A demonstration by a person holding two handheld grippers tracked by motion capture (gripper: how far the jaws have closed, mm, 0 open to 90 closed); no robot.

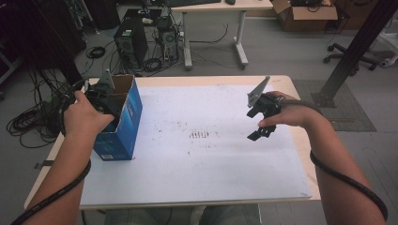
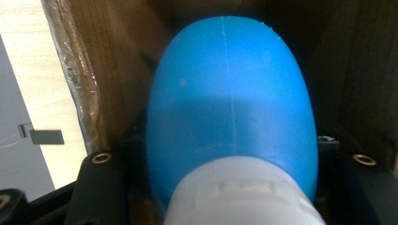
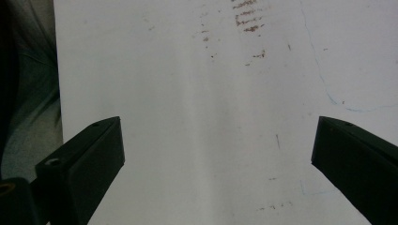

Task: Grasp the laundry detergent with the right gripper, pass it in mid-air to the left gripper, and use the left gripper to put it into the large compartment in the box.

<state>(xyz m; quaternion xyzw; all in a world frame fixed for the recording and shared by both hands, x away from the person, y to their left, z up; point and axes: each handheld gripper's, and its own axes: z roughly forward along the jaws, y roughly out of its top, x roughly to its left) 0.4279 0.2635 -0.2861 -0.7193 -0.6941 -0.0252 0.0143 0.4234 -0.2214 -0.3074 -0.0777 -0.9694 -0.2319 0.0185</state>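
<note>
— Bottle (image 2: 230, 108), blue with a white cap, clamped between the jaws of the left gripper (image 1: 104, 99), down inside the open top of the blue box (image 1: 123, 123).

— And the box?

— Upright at the left edge of the table (image 1: 211, 187), brown inside.

— Right gripper (image 1: 259, 125)?

— Jaws wide apart, holding nothing, hanging over the white sheet (image 3: 187, 140) beside faint brown marks (image 3: 246, 16), well apart from the box.

No text, label or number is legible, even on the blue box (image 1: 123, 123).
</note>
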